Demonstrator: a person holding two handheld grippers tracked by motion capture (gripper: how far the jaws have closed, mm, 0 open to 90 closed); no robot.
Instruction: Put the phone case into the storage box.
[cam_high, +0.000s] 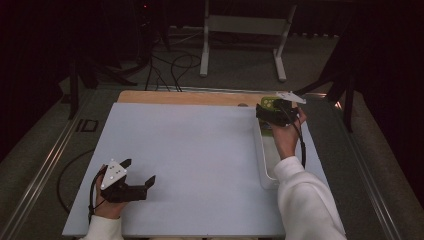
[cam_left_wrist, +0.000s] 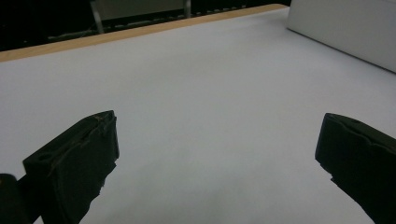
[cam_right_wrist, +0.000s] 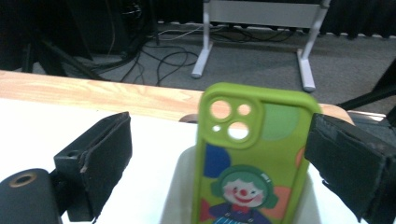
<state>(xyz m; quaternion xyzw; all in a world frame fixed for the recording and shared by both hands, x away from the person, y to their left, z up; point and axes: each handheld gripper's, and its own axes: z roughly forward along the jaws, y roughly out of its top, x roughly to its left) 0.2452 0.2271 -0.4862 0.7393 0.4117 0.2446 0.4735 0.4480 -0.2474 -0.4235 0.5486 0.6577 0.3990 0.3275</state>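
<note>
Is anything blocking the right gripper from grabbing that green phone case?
Nothing visible does. The green phone case stands upright in the white tray, already between the open right gripper fingers, which haven't closed on it.

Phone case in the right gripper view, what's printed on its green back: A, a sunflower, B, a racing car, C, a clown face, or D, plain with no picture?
C: the phone case shows a clown with a red nose and green hair below its camera cutouts, standing between the right gripper fingers.
</note>
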